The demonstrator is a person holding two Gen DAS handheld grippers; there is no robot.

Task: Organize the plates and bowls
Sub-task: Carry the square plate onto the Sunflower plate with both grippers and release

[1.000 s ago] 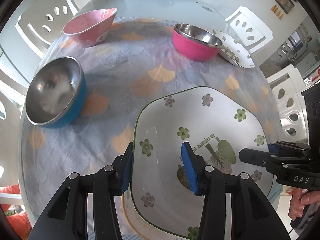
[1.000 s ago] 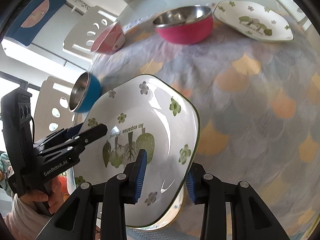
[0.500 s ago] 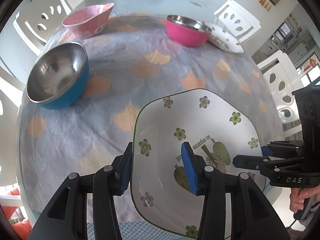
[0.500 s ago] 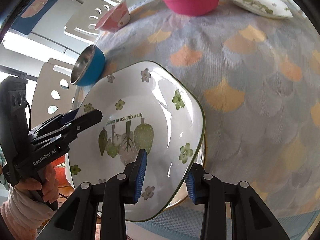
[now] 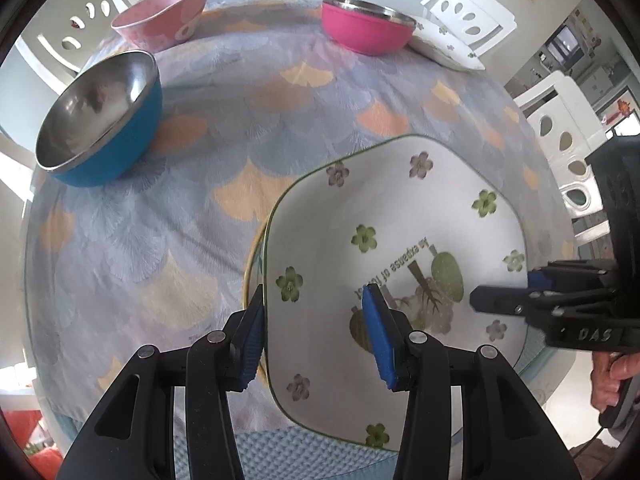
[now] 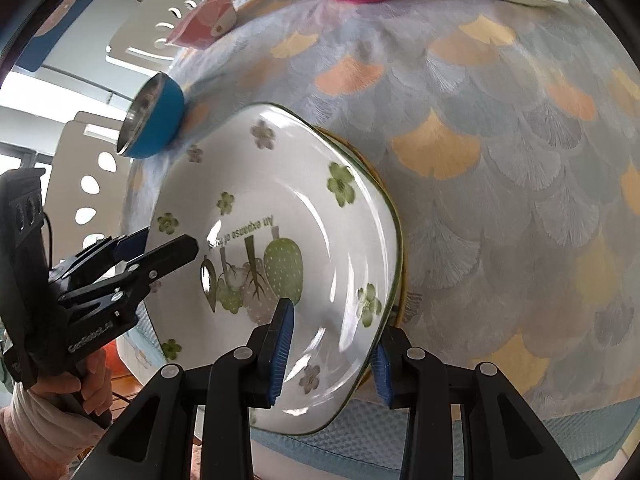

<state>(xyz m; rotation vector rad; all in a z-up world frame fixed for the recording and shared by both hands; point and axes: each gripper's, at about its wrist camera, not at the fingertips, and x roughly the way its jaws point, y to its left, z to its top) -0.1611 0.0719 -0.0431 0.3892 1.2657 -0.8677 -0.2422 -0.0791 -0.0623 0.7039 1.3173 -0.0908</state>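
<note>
A white square plate (image 5: 400, 216) (image 6: 304, 184) with green flowers and a vegetable print hangs low over the table's near edge. My left gripper (image 5: 316, 340) is shut on its left rim, one pad under and one inside. My right gripper (image 6: 330, 360) is shut on the opposite rim. Each gripper shows in the other's view: the right gripper (image 5: 500, 300) and the left gripper (image 6: 160, 256). Under the held plate lies a gold-rimmed plate (image 5: 249, 268) (image 6: 403, 272), mostly hidden; I cannot tell whether they touch.
On the patterned tablecloth (image 5: 280, 120) stand a blue steel bowl (image 5: 100, 120) at left, a pink ceramic bowl (image 5: 160, 20) far left, a pink steel bowl (image 5: 366, 26) and another flowered plate (image 5: 448, 50) far right. White chairs (image 5: 568, 132) ring the table.
Both grippers have carried the flowered plate down and toward the near table edge, over the gold-rimmed plate. The bowls now sit farther off in both views. Both grips are unchanged.
</note>
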